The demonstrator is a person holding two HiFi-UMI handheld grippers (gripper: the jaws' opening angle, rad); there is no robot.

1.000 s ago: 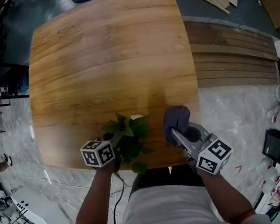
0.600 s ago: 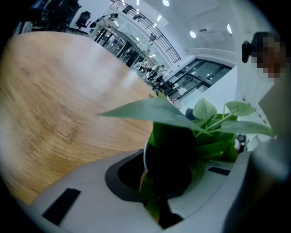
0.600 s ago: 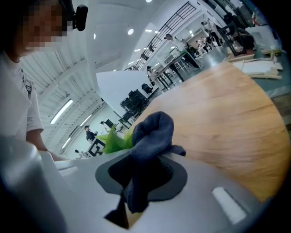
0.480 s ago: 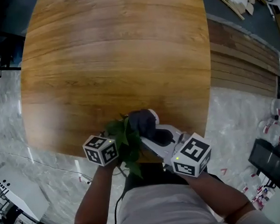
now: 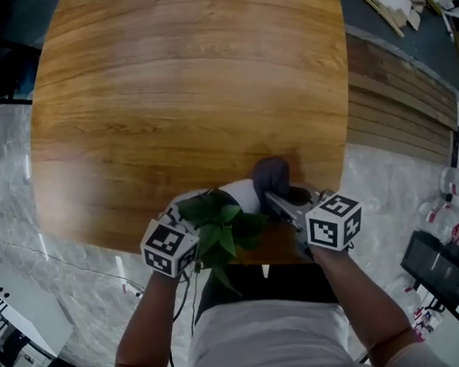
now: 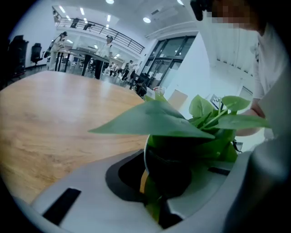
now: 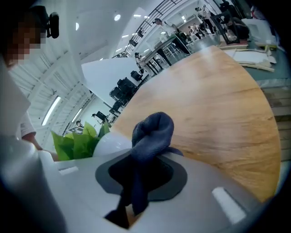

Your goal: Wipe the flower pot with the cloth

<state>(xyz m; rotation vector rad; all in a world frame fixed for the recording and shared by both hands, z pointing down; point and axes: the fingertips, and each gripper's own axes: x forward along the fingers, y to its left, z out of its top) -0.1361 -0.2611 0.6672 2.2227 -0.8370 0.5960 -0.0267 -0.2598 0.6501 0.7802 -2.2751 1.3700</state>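
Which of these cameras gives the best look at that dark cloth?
The right gripper view: the cloth fills its centre, bunched and pinched by the right gripper. The head view shows it only as a small dark lump beside the flower pot. The left gripper view misses it.

- table (image 5: pixel 184 88): warm honey-brown wood with darker grain streaks running across
- pot (image 5: pixel 242 195): plain white outside, dark inside
- leaves (image 5: pixel 221 226): bright green, paler where light falls on them
- cloth (image 5: pixel 272 176): dark slate blue-grey, no pattern
- left gripper (image 6: pixel 168 182), right gripper (image 7: pixel 136 186): pale grey shells, each with a black hollow at the jaws
- cubes (image 5: pixel 171 248): white faces with black square markers
- floor (image 5: pixel 394 183): pale grey, marbled with white veins
- boards (image 5: pixel 395 89): dull brown, striped lengthwise
- shirt (image 5: pixel 264 341): white
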